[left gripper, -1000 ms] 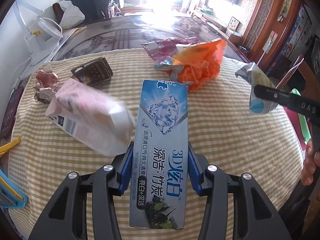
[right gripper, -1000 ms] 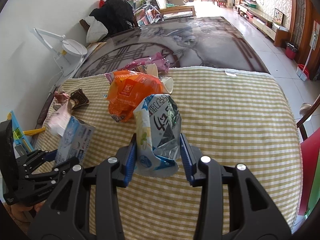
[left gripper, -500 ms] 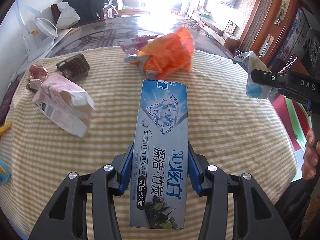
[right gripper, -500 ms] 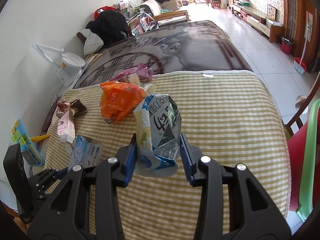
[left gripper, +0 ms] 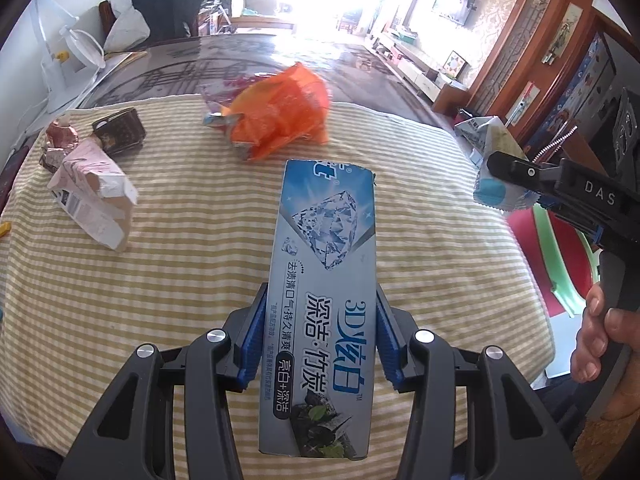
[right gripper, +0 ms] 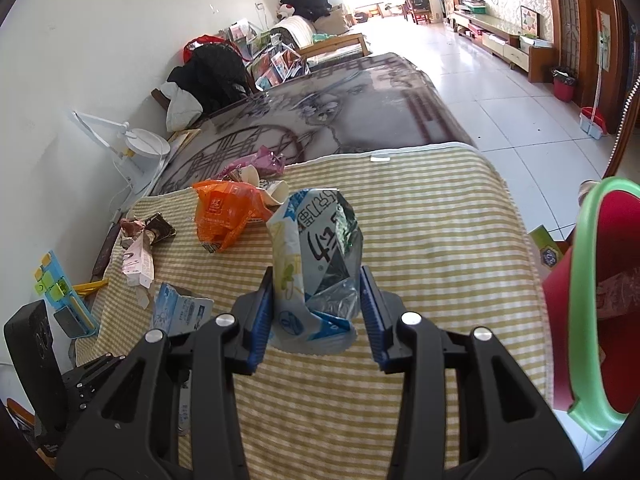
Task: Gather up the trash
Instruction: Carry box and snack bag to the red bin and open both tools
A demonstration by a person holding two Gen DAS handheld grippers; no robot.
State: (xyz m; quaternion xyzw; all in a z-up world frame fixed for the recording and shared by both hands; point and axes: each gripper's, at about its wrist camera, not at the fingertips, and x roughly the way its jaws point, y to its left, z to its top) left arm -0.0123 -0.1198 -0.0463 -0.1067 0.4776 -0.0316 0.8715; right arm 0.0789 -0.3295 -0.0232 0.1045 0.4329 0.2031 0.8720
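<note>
My left gripper [left gripper: 318, 338] is shut on a long blue toothpaste box [left gripper: 324, 264], held above the striped cloth [left gripper: 180, 264]. The right gripper [right gripper: 316, 316] is shut on a crumpled white and blue snack bag [right gripper: 316, 256]. That bag [left gripper: 490, 160] and the right gripper [left gripper: 560, 188] show at the right edge of the left wrist view, with a hand [left gripper: 600, 332] below. The toothpaste box [right gripper: 180, 314] shows at the lower left of the right wrist view. A red bin with a green rim [right gripper: 588, 300] stands at the right, beyond the cloth's edge.
On the cloth lie an orange plastic bag [left gripper: 280, 116], a pink torn carton [left gripper: 96, 196], a dark brown box [left gripper: 120, 132] and a crumpled pink wrapper [left gripper: 60, 140]. A white desk lamp [right gripper: 132, 152] and blue clips [right gripper: 56, 288] sit at the left. A dark glossy tabletop [right gripper: 320, 116] lies behind.
Both grippers have carried their items to the right across the cloth and slightly up. The trash on the cloth has slid left in both views, and the red bin has come into the right wrist view.
</note>
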